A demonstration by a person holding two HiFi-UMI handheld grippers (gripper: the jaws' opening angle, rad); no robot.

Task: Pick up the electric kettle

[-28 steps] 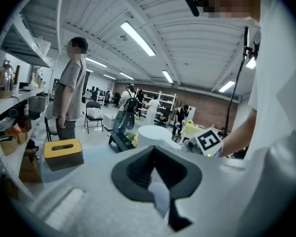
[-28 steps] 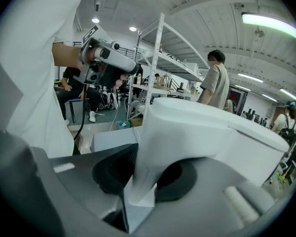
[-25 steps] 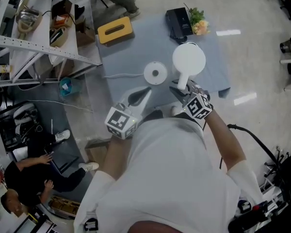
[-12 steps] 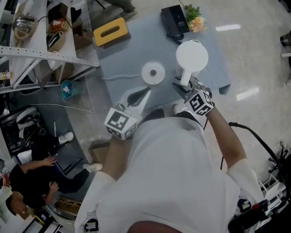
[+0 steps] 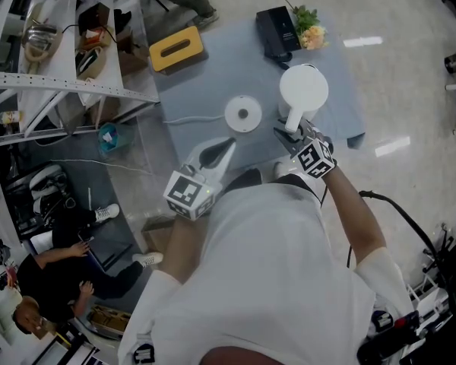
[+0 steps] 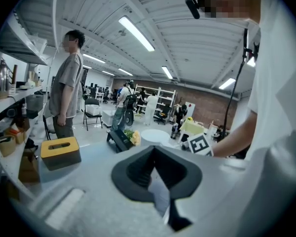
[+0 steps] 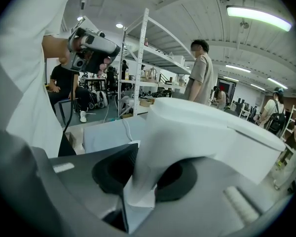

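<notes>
- The right hand-held gripper (image 5: 289,134) has come forward and down onto the handle (image 5: 293,119) of the white electric kettle (image 5: 303,90). Its jaws now pinch that handle, and in the right gripper view the white handle fills the gap, with the pads seemingly set against both of its sides.
- I judge the grasp made, or very nearly so, which leaves the lift itself as the step not yet done.
- The electric kettle stands on the grey-blue counter (image 5: 213,82), just to the right of its round power base (image 5: 243,114) and apart from it. No view shows a gap under the electric kettle, so it looks unlifted.
- Against the picture from 1 second ago, the marker cube on the right hand-held gripper sits nearer the kettle body and the handle reaches deeper between the jaws. Earlier only the handle's end met the jaw tips.
- The left hand-held gripper (image 5: 226,147) has kept its place near the counter's front edge, below the power base. Its jaws are pressed together at the tips and hold nothing.
- The handle juts out to 1 side, so the body may tip as it rises — a firm, deep hold looks wise.
</notes>
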